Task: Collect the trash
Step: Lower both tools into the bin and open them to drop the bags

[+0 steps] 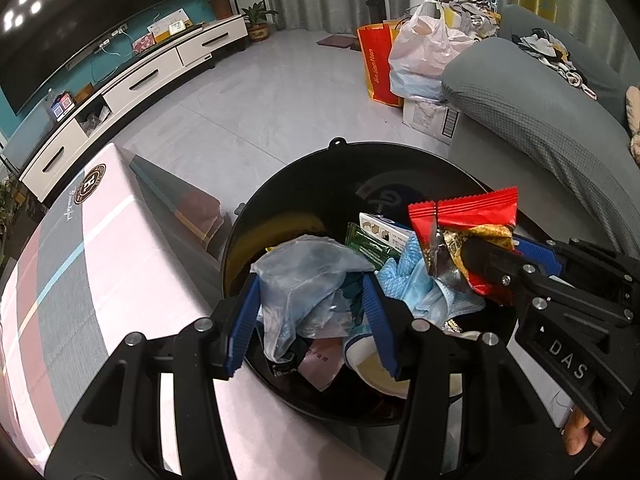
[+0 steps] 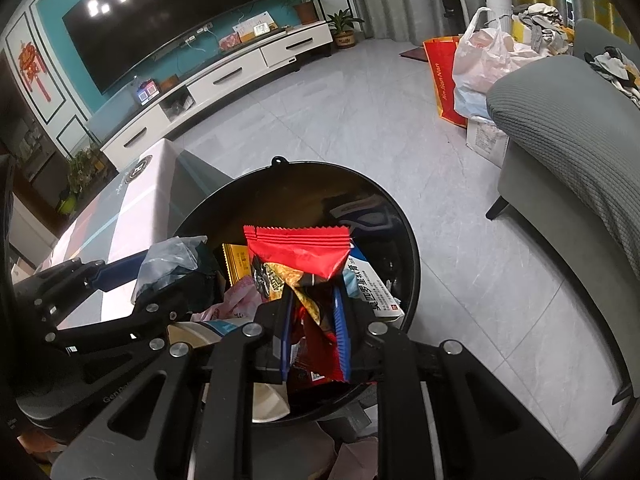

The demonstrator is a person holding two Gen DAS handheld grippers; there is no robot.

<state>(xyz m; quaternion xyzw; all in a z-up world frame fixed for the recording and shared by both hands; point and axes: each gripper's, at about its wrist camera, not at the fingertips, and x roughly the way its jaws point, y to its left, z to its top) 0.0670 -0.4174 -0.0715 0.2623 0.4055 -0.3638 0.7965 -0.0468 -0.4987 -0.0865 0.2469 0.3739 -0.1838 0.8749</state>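
The one red snack wrapper [image 2: 298,256] is pinched between the nearly closed fingers of the right gripper [image 2: 316,332] and hangs over the open mouth of the single black bin [image 2: 412,248]. Just to its left, the left gripper [image 1: 312,320] stands half spread around a clear plastic bag [image 1: 304,280], seemingly gripping it, atop the litter. Bare grey floor [image 2: 360,120] lies open ahead; one table [image 1: 80,260] flanks the bin's left rim, one grey sofa [image 2: 560,128] farther right.

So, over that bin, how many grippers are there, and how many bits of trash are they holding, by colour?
Hand-held grippers: 2 (left, right)
Red wrapper: 1
Clear bag: 1
Total: 4
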